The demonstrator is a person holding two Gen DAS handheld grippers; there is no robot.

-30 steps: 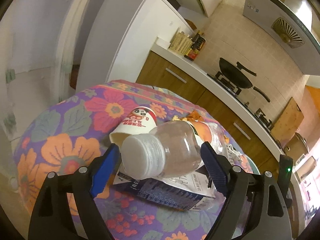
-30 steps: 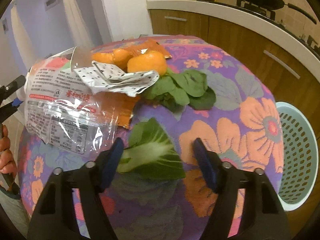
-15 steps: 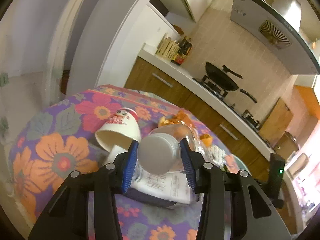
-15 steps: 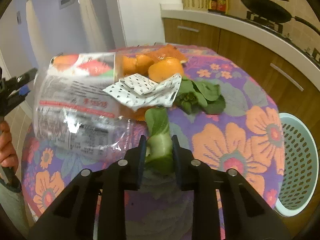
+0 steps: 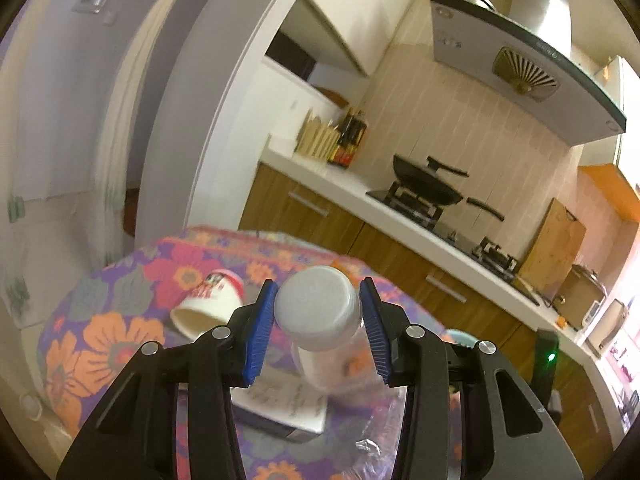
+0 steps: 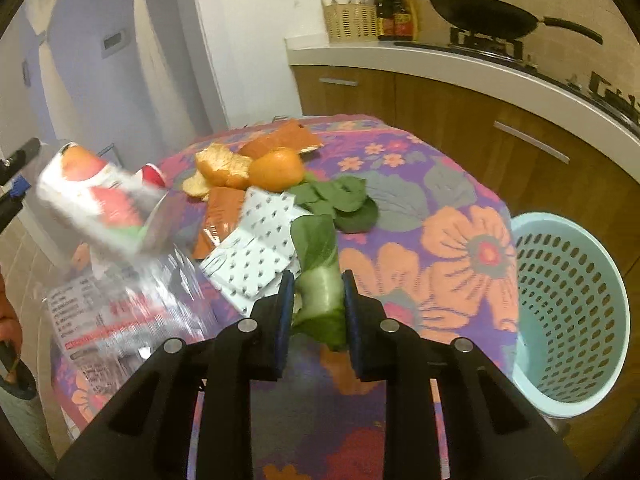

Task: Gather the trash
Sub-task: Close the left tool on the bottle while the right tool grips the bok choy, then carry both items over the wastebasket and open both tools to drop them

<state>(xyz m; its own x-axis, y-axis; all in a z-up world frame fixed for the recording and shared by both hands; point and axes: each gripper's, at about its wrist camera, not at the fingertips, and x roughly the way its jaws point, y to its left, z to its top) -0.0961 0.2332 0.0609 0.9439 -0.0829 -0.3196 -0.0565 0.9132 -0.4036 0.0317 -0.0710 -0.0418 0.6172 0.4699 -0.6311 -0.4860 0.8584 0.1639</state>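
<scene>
- A clear plastic bottle with a wide white cap is clamped at the cap end between the blue pads of the left gripper; the jaws are drawn in to a middling width around it, and the bottle is seen lifted off the table
- In the right wrist view the same bottle is blurred at the left, its red and white label uppermost, with the tip of the left gripper just beside it
- A green leaf with a pale stalk is pinched between the pads of the right gripper, whose jaws are drawn narrow on it; the leaf is raised above the cloth
- The round table is covered by a purple flowered tablecloth
- Left on the cloth: a tipped paper cup, a flat printed carton, a clear printed plastic bag, a white dotted wrapper, orange peel and an orange, and more green leaves
- A pale blue perforated basket is seen beside the table at the right, lower than the tabletop
- A kitchen counter with a black wok is seen behind
</scene>
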